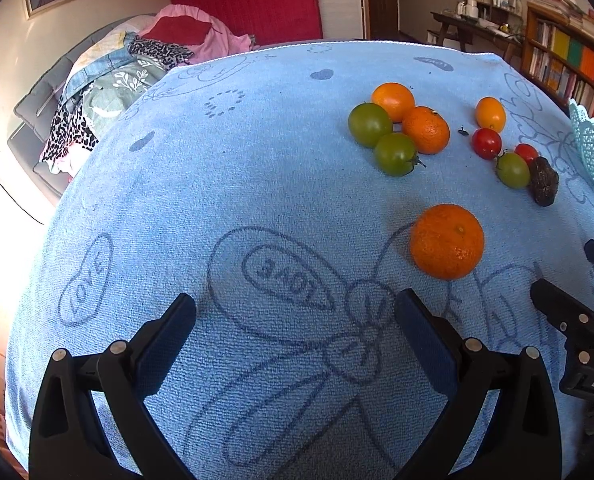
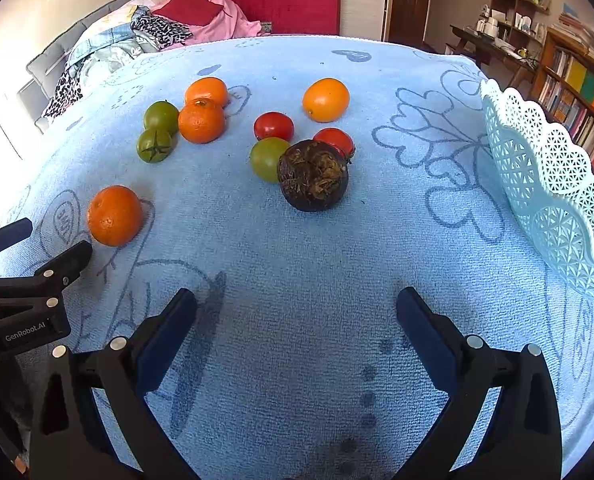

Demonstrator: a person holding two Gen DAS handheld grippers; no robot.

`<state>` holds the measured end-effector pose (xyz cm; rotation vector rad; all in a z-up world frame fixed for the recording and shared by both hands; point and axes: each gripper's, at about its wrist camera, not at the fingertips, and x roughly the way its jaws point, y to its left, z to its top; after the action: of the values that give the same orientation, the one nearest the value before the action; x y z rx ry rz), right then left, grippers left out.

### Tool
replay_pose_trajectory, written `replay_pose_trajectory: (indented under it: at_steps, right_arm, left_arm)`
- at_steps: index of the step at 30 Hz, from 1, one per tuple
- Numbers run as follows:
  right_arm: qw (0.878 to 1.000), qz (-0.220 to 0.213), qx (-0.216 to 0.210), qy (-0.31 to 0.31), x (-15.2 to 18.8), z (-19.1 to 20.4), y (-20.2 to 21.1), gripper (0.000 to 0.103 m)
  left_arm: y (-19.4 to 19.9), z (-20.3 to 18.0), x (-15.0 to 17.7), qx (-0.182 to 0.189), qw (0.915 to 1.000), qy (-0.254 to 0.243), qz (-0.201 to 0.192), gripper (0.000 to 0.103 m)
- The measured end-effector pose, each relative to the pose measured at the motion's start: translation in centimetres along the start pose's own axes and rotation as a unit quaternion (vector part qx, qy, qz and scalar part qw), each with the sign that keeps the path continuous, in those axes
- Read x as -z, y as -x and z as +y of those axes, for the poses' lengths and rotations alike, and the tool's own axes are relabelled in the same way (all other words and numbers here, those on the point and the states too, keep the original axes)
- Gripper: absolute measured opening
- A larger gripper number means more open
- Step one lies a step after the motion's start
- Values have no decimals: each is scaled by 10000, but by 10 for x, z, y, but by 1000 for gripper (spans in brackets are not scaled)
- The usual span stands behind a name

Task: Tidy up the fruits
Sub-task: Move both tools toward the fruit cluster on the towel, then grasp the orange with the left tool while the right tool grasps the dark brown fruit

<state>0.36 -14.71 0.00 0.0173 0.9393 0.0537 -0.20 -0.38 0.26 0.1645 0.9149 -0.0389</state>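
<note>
On the blue towel (image 2: 297, 280), basket (image 2: 553, 184) at right edge; both grippers, left (image 1: 295, 312) and right (image 2: 297, 308), hover empty, fingers spread wide. Lone orange (image 1: 447, 242) nearest left gripper; dark fruit (image 2: 313, 176) touches green tomato (image 2: 267, 159); remaining fruits clustered beyond.

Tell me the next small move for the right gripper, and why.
Probably ease the right gripper forward toward the dark fruit. Its jaws are open and empty, that fruit lies nearest straight ahead, and the basket waits to its right with all fruit still on the towel. The fruit touches a green tomato, so close carefully.
</note>
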Motion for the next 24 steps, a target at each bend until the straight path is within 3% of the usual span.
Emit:
replay_pose_trajectory:
  at_steps: [13,20,24]
  right_arm:
    - [9966,-595,-366,-445,-3,-21,30,101]
    - [9933,-724,-441,-786,-8,-40,43,101]
    - [9920,-809,-475,-847,-10,-46,51,101]
  left_arm:
    - [5,6,0,297,9995,116,-77,98]
    - [31,-5,-2,101,9976,-114,-678,98]
    - [47,-16,-5,245,9955,-199,-891,98]
